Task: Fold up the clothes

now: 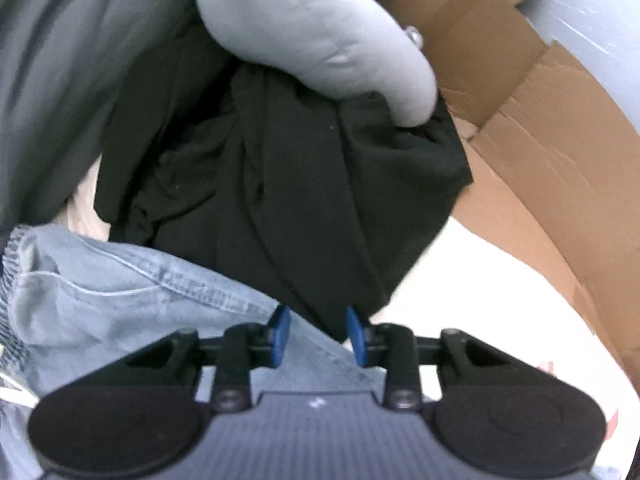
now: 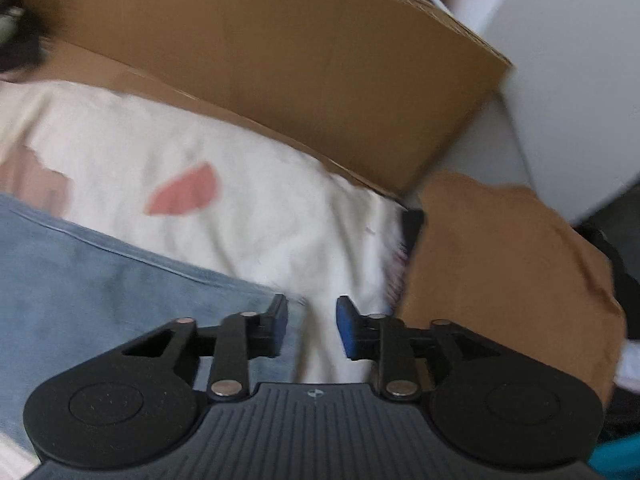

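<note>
In the left wrist view a crumpled black garment hangs down over light blue denim. Its lowest corner reaches between the blue pads of my left gripper, close to the right pad. The jaws stand apart, denim shows in the gap, and the pads do not press the cloth. A light grey padded piece rests on the black garment's top. In the right wrist view my right gripper is open with nothing between its fingers. It hovers over the denim's edge and a white cloth with pink patches.
A brown cardboard box stands just behind the clothes and curves along the right side. A dark grey garment lies at the upper left. A tan brown fabric mound sits right of the right gripper. A white panel rises behind it.
</note>
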`<state>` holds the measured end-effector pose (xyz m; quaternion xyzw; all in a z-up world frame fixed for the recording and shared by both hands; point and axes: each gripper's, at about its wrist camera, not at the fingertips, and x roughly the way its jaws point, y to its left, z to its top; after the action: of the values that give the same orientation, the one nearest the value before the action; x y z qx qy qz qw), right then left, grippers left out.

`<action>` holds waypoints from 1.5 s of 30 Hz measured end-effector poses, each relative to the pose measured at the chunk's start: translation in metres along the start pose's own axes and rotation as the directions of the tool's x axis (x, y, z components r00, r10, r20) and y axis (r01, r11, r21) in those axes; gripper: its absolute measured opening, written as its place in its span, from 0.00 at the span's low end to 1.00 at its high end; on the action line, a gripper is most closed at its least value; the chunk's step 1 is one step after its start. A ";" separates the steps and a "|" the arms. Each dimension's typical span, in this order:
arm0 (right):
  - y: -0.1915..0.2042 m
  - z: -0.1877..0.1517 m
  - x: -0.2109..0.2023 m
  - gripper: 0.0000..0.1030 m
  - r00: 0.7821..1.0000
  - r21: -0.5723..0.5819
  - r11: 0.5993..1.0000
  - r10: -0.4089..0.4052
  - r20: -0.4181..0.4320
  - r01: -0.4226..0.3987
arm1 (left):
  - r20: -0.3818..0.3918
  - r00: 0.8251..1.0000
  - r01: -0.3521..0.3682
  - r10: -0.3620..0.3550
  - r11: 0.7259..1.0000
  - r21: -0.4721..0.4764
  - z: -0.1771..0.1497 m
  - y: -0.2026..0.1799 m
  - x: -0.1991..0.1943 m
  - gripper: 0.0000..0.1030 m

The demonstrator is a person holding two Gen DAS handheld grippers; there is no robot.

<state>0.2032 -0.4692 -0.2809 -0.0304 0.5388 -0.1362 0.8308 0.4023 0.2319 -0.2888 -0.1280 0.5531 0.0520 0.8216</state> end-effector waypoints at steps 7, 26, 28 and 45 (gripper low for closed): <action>0.021 0.011 0.041 0.53 0.997 -0.073 0.996 0.048 -0.068 -0.053 | -0.011 0.999 0.036 -0.035 0.991 0.126 -0.032 -0.027 -0.017 0.33; 0.028 -0.043 0.067 0.17 1.000 0.068 0.998 -0.002 0.003 0.002 | -0.039 0.984 0.174 -0.175 0.885 0.431 -0.138 -0.089 0.014 0.32; 0.026 -0.046 0.059 0.17 0.999 0.083 0.996 -0.020 0.033 0.017 | -0.057 0.980 0.195 -0.190 0.874 0.446 -0.142 -0.098 0.016 0.32; 0.015 -0.023 0.052 0.17 0.989 0.151 0.986 -0.094 0.116 0.076 | 0.023 0.993 0.094 -0.119 0.876 0.474 -0.133 -0.145 0.052 0.32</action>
<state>0.2054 -0.4661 -0.3391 -0.0005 0.4734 -0.2086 0.8558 0.3365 0.0536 -0.3615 0.0467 0.5201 -0.1261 0.8434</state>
